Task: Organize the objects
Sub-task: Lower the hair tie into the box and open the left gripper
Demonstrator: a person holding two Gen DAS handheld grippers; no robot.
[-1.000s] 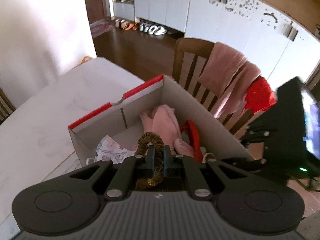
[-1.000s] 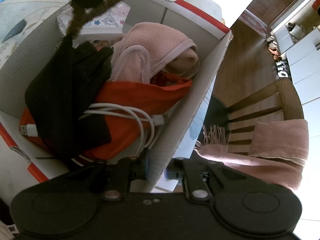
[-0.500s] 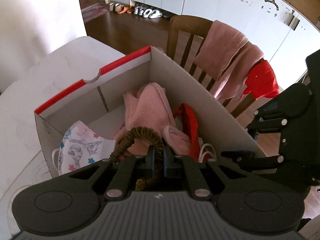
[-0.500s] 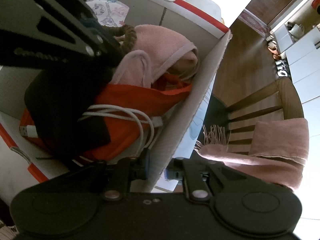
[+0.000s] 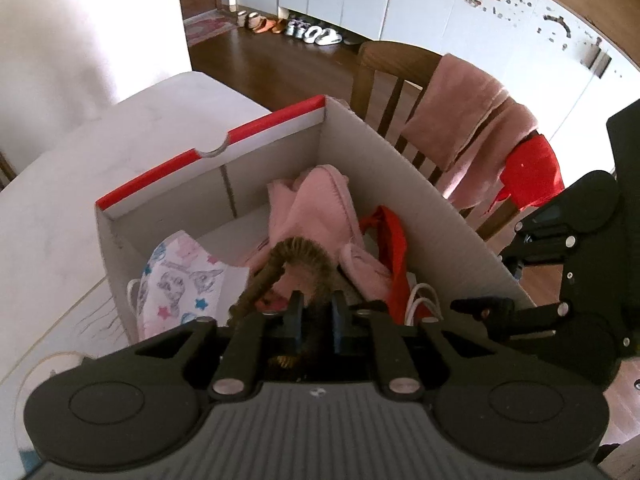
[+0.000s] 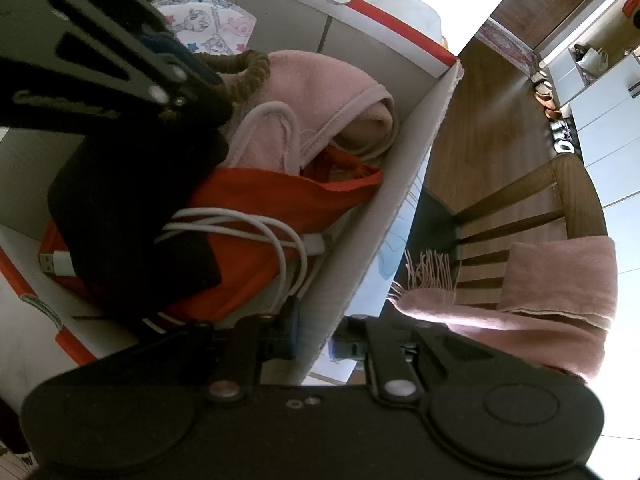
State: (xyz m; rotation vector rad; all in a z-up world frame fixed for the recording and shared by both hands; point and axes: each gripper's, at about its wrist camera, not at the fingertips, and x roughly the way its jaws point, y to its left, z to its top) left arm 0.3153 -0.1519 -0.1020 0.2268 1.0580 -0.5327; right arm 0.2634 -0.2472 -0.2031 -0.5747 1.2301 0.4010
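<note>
A cardboard box (image 5: 212,148) with a red rim stands on the white table (image 5: 100,160). In it lie a pink cloth (image 5: 316,208), a red cloth (image 5: 392,240), a printed face mask (image 5: 180,280), a white cable (image 6: 256,224) and a black item (image 6: 120,216). My left gripper (image 5: 316,316) hangs low inside the box with a brown hair band (image 5: 300,248) between its pads. Its jaws are opening, and the band still fills the gap and arches over the pink cloth. My right gripper (image 6: 316,336) is shut on the box's side wall (image 6: 380,240).
A wooden chair (image 5: 372,72) stands right behind the box, draped with a pink scarf (image 5: 460,120) and a red garment (image 5: 532,172). Wooden floor, several shoes (image 5: 296,28) and white cupboards lie beyond. Bare tabletop stretches to the left of the box.
My left gripper has sunk deeper into the box with the hair band, and its pads now stand a little wider apart. The right gripper has kept still on the box wall.
</note>
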